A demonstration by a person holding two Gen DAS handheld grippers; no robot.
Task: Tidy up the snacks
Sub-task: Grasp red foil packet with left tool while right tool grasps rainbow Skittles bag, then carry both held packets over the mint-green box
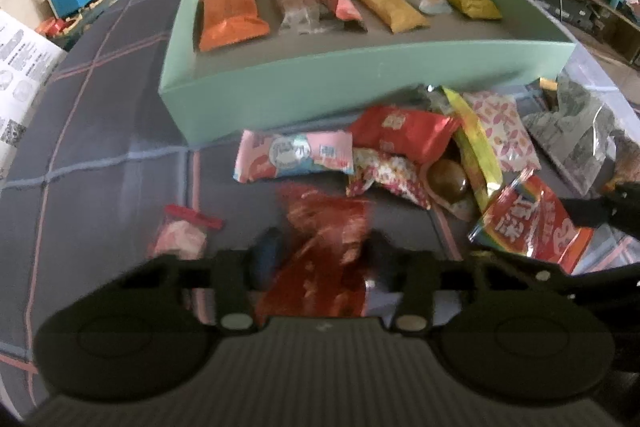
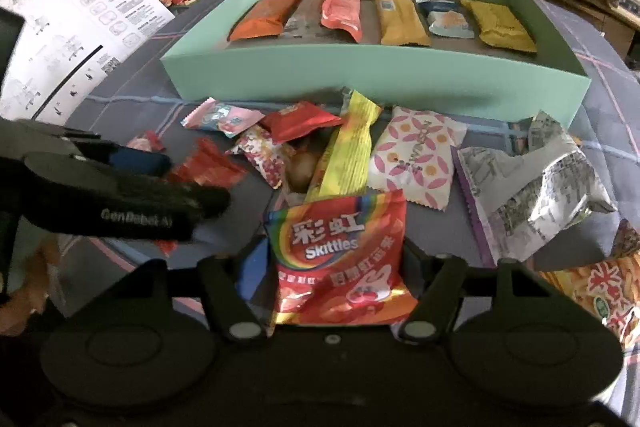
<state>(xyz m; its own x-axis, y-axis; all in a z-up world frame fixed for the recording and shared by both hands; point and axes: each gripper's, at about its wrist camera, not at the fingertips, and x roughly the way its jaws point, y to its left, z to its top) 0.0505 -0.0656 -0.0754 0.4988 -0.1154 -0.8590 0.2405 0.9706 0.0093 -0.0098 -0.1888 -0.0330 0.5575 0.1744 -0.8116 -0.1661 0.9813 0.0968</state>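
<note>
Left gripper (image 1: 320,251): clenched on a red crinkly packet (image 1: 324,239), pads pressing both its sides (picture blurred here, so contact judged rather than crisp). Packet directly between the fingers, lower end reaching back towards the gripper body. Just left of the fingers, a small pink sachet (image 1: 180,235), untouched. Ahead and slightly right, a pink-and-blue packet (image 1: 294,155) at the edge of the loose pile. Further ahead, the green box (image 1: 280,95), one row of bars already along its far wall.

Handling, red packet: judged light, thin-filmed and soft; likely to crumple and slip. Best taken across the filled middle, not the sealed fringe.

Right gripper (image 2: 334,263): grasping the Skittles bag (image 2: 340,255), fingers against its left and right edges, bag lying straight between them. Directly ahead, a yellow stick pack (image 2: 348,151); to the right, a crumpled silver-grey wrapper (image 2: 532,187).

Handling, Skittles bag: judged light but loose-filled, glossy and slippery, contents liable to shift. Hold across the body below the top seal advised, squeezing gently (hard sweets inside, film easily creased).
</note>
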